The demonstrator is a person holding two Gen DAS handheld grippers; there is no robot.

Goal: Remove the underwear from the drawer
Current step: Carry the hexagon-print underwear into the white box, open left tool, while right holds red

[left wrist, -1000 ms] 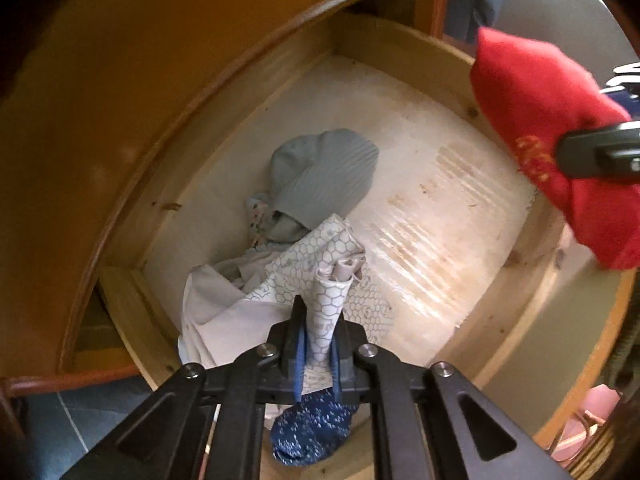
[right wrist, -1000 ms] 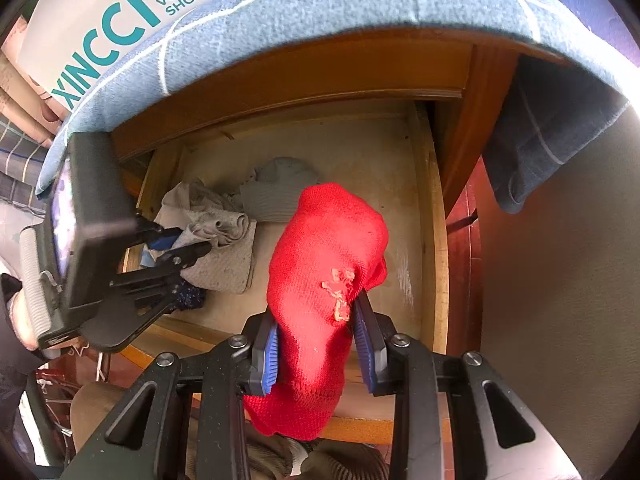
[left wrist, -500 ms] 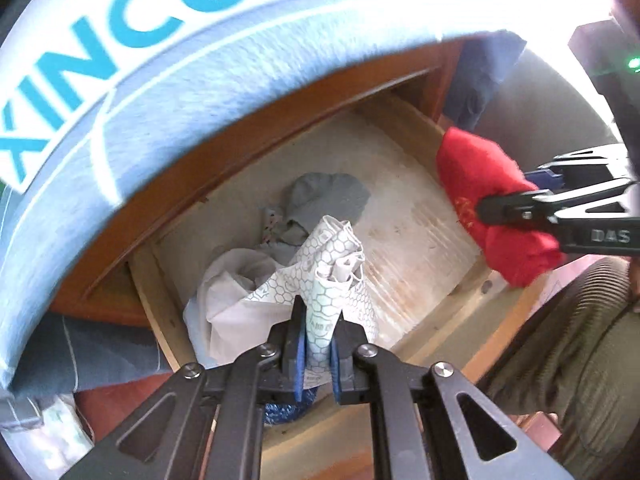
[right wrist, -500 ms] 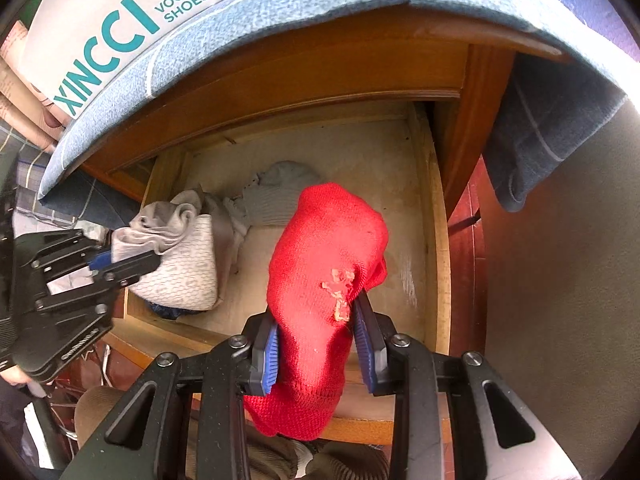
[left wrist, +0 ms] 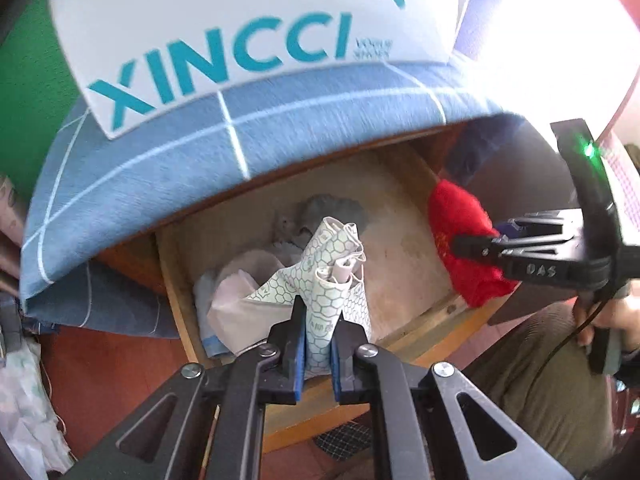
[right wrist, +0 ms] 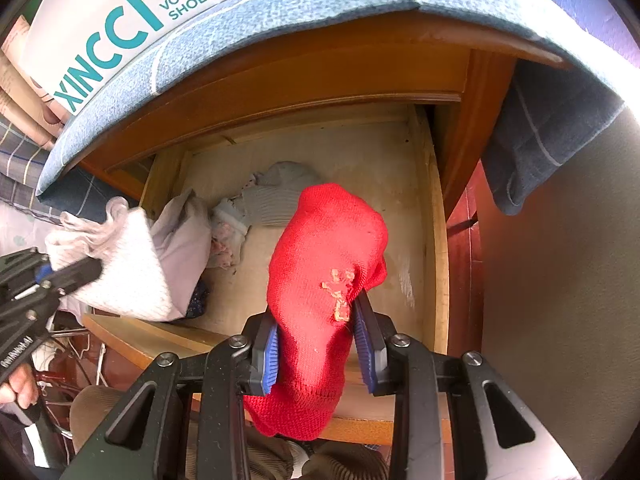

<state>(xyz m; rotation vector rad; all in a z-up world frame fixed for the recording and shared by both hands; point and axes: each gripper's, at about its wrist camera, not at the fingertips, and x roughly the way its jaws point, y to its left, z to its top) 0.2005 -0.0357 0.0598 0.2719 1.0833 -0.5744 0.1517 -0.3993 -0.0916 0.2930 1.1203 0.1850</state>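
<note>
My left gripper [left wrist: 317, 344] is shut on a white honeycomb-print garment [left wrist: 332, 268], lifted above the left front of the open wooden drawer [left wrist: 424, 332]. In the right wrist view the same garment [right wrist: 132, 276] hangs from the left gripper [right wrist: 86, 270] at the drawer's left front corner. My right gripper [right wrist: 318, 344] is shut on a red knitted garment [right wrist: 324, 272], held above the drawer's front edge [right wrist: 360, 424]. A grey ribbed garment [right wrist: 276, 196] and a small pale floral piece [right wrist: 226, 240] lie on the drawer floor, with a dark blue piece [right wrist: 198, 300] near the front left.
Over the cabinet hangs a blue checked cloth [left wrist: 168, 160] carrying a white XINCCI shoe box [left wrist: 240, 36]. The drawer's right half [right wrist: 400, 216] is bare wood. A person's hand [left wrist: 624, 320] and olive trouser legs [left wrist: 536, 376] sit in front of the drawer. Red floor [left wrist: 104, 380] lies on the left.
My left gripper has risen and rolled, lifting the honeycomb-print garment up out of the pile toward the drawer's left front. The right gripper and red garment have not moved.
</note>
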